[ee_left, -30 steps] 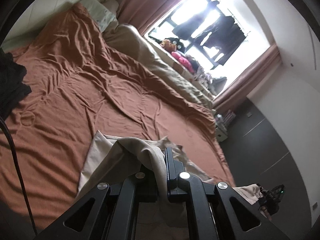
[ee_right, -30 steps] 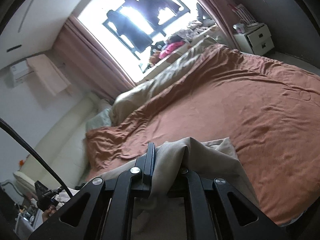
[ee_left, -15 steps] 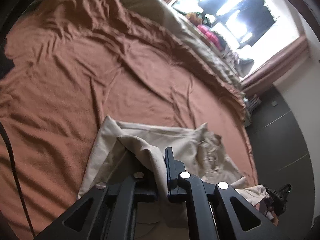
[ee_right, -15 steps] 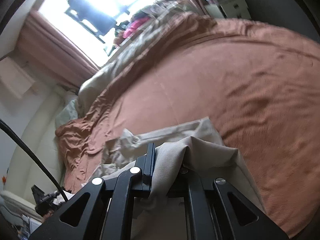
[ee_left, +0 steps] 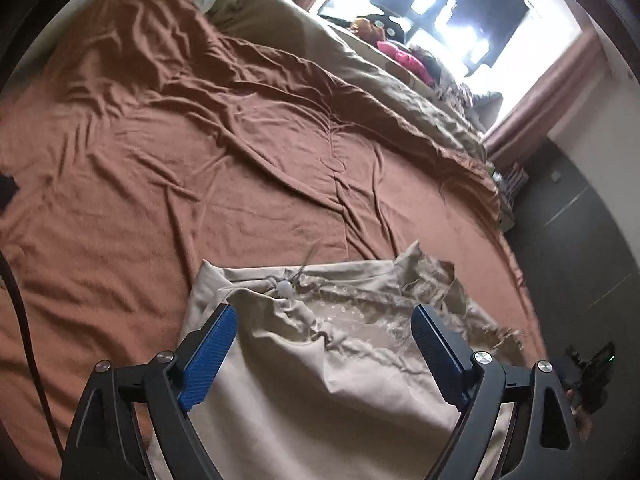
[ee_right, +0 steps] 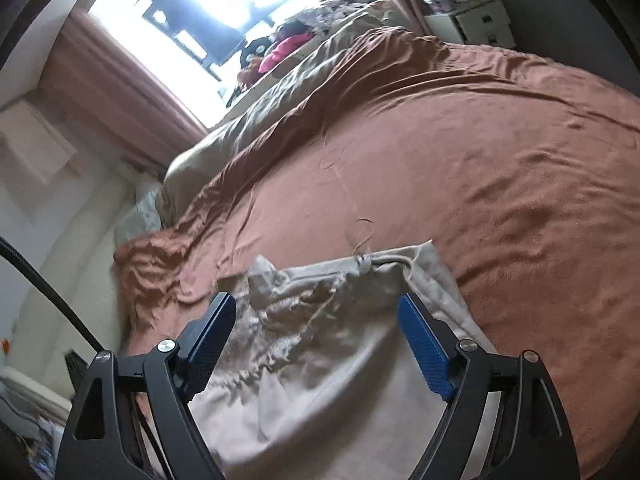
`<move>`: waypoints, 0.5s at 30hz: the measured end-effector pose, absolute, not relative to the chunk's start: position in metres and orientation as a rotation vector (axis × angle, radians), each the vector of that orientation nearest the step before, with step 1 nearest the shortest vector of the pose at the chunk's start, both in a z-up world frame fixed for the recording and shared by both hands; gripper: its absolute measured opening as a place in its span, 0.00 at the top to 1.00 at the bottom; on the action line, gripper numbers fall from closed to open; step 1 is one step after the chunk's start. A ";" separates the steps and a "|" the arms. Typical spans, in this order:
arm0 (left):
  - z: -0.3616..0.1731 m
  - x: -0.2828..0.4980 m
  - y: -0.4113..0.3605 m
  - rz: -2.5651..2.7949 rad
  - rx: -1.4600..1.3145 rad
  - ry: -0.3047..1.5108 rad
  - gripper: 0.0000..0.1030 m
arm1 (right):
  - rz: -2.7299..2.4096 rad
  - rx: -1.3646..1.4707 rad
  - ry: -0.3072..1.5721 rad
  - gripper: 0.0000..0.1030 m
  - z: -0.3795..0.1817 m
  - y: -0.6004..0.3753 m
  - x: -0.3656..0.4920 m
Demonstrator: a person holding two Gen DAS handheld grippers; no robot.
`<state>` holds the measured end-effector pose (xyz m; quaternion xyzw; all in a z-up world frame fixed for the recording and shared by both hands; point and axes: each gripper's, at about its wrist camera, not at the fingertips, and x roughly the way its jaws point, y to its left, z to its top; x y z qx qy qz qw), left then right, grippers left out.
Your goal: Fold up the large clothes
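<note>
Left gripper (ee_left: 323,322): jaws spread wide, blue pads (ee_left: 208,356) fully exposed, nothing between them. Right gripper (ee_right: 316,314): same, jaws wide apart, blue pads (ee_right: 424,350) bare, no cloth pinched. Neither pad visibly touches fabric; can't tell for sure at the lower finger bases, where cloth runs under the frames.

Beige garment (ee_left: 340,344) lies on the brown bedspread (ee_left: 200,160) at the near edge of the bed, directly below and ahead of both grippers. In each view it fills the gap between the fingers and extends a bit past the tips. Folded over on itself, top layer wrinkled; a drawstring with a light toggle (ee_left: 285,287) sits at its far edge.

Left wrist view only: the garment's frayed, ragged hem towards the right corner, a dark cable (ee_left: 24,328) along the left side, and the other handheld unit with a green LED (ee_left: 592,368) at lower right.

Right wrist view only: garment (ee_right: 332,344) with drawstring knot (ee_right: 365,263) near its far right corner, white nightstand (ee_right: 470,24) past the far corner of the bedspread (ee_right: 480,160), padded headboard (ee_right: 72,264) at left.

Both views: window, curtains, olive duvet along the far edge of the bed.
</note>
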<state>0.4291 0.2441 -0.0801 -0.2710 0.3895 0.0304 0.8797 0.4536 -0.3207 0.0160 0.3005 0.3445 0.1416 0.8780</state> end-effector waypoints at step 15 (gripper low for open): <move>-0.144 0.478 0.166 0.003 -0.222 1.116 0.27 | 0.383 0.208 0.968 0.33 0.010 -0.196 0.512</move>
